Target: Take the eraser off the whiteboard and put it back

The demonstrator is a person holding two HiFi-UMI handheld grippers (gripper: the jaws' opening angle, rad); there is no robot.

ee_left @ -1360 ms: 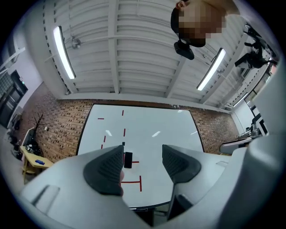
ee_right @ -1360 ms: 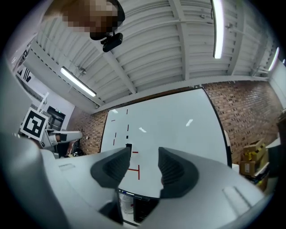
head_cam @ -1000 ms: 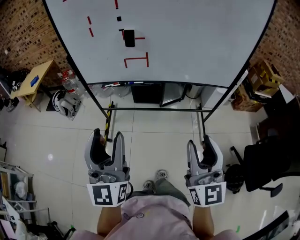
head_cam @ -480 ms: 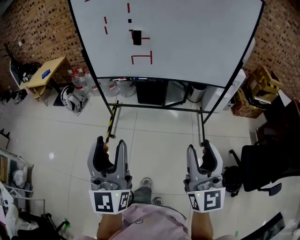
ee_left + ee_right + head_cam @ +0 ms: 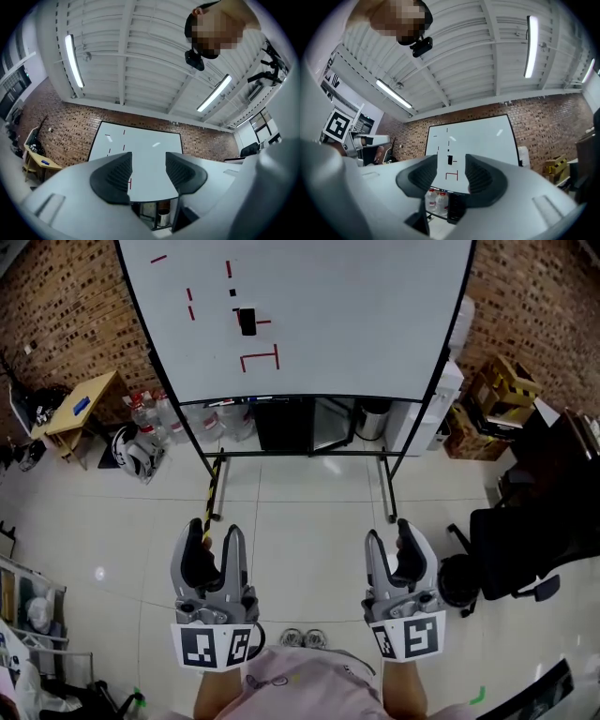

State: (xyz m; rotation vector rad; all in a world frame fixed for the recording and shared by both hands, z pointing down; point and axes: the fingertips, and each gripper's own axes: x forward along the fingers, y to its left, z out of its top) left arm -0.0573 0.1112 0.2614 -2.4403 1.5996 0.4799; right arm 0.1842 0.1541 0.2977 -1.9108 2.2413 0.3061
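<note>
Black rectangular eraser on the white, black-framed whiteboard above a red bracket mark, well apart from both grippers, left gripper jaws just narrowed, slightly apart, empty, right gripper likewise parted, empty

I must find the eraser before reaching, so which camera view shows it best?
The head view: the eraser sits unobstructed on the whiteboard. The right gripper view shows it smaller, far beyond its jaws; the left gripper view does not show it.

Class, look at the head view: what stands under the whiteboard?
Under the whiteboard: water bottles at the left, a black cabinet in the middle, a bin to its right. What lies behind the cabinet is covered.
</note>
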